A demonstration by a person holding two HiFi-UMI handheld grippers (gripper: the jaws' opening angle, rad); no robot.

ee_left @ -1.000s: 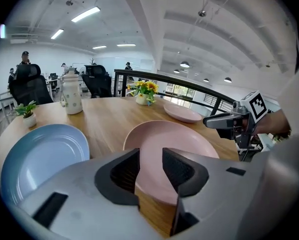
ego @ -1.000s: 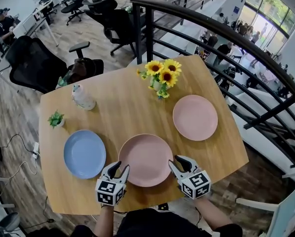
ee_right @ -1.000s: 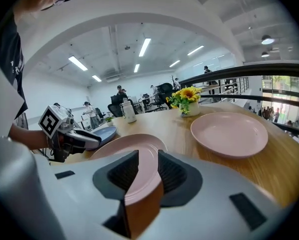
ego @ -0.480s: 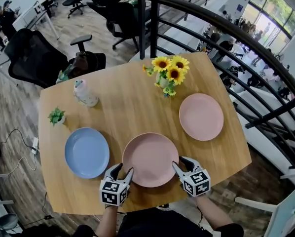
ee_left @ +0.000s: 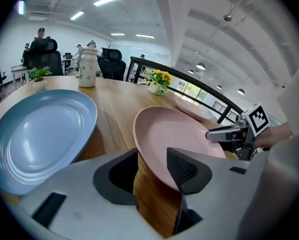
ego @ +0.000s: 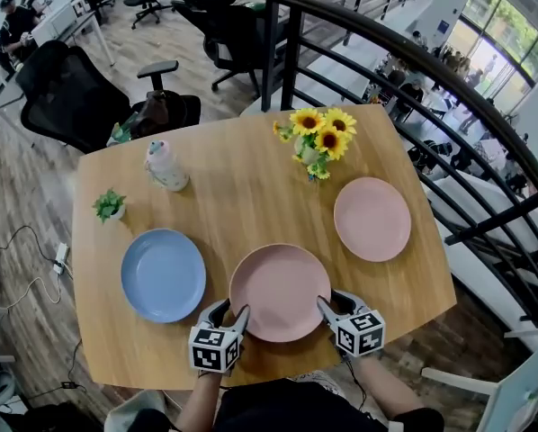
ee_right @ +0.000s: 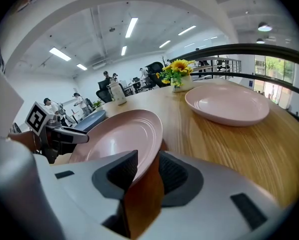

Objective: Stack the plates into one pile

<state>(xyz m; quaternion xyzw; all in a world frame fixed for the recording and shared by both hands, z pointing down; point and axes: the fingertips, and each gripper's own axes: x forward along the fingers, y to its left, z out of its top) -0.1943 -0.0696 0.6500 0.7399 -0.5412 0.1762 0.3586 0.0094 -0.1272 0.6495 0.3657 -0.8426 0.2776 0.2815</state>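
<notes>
Three plates lie apart on the wooden table (ego: 251,196): a blue plate (ego: 163,274) at the left, a pink plate (ego: 280,292) in front of me, and a second pink plate (ego: 372,219) at the right. My left gripper (ego: 226,318) sits at the near pink plate's front left rim. Its jaws have just been opening, and the rim (ee_left: 154,159) lies between them without being pinched. My right gripper (ego: 334,309) is at the front right rim, open, with the rim (ee_right: 148,154) between its jaws and wood showing beside it.
A vase of sunflowers (ego: 318,142), a pale bottle (ego: 165,165) and a small potted plant (ego: 110,205) stand at the back of the table. A black railing (ego: 413,70) curves behind and to the right. Office chairs (ego: 62,97) stand beyond the far edge.
Both grippers have sunk and closed in on the near pink plate's front rim, which now sits between each pair of jaws. The plates have not moved.
</notes>
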